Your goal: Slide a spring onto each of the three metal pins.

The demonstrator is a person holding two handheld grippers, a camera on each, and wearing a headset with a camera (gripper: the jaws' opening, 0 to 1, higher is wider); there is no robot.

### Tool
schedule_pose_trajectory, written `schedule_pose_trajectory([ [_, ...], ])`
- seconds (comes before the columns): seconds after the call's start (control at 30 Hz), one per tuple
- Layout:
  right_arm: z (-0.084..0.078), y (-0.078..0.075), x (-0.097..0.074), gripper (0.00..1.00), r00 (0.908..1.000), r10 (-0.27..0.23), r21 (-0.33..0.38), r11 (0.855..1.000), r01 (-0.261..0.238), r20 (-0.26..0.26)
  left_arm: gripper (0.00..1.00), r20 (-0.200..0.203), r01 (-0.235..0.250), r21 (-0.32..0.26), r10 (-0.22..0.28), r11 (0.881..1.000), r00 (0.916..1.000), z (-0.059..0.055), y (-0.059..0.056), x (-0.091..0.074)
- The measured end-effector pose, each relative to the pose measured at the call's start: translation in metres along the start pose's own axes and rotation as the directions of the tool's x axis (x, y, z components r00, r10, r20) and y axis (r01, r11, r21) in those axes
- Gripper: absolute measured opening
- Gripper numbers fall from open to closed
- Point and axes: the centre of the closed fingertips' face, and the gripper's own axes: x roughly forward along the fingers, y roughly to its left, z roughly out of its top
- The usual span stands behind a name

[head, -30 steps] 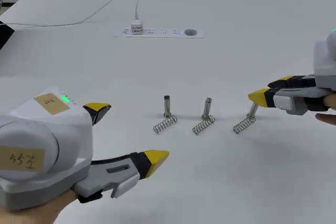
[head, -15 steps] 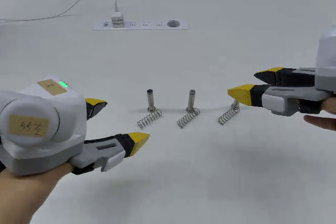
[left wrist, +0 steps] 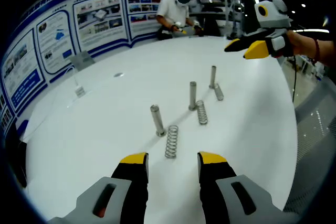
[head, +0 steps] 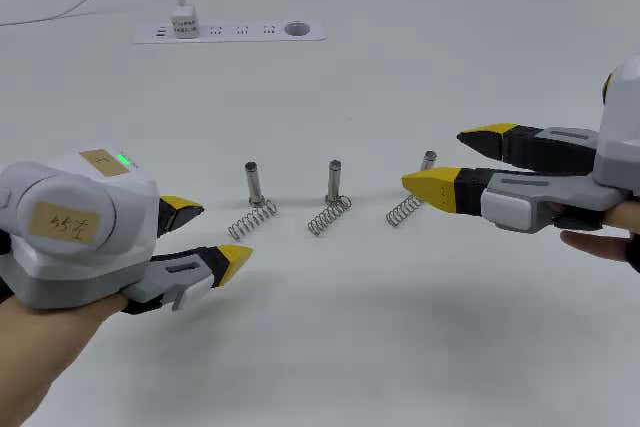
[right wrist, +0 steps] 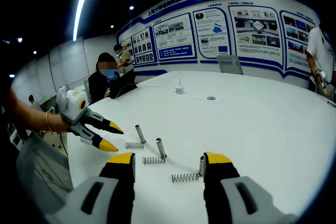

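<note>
Both tongs are spread wide with nothing in them. The left gripper (head: pixel 215 233) is by the worktop's (head: pixel 400 347) near edge, and the right gripper (head: pixel 437 159) is right up by the right-end pin (head: pixel 428 159). The other pins (head: pixel 334 179) stand mid-worktop, with springs (head: pixel 328 215) lying at their feet. A power strip (head: pixel 230 31) sits toward the far edge.

Three pins (head: pixel 334 179) stand in a row on the counter (head: pixel 350 347), a spring (head: pixel 329 215) just before each, strip (head: pixel 230 31) behind, left gripper (head: pixel 222 232) at left, right gripper (head: pixel 435 157) at right.
</note>
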Motion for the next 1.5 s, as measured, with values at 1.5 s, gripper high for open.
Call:
schedule_pose_trajectory([
  [1.5,-0.017,0.021,-0.006,0.60,0.9998,0.013,0.039,0.999,-0.012,-0.014,0.10,0.005,0.048,0.063,-0.048,0.997,0.9988,0.008,-0.009,0.005],
])
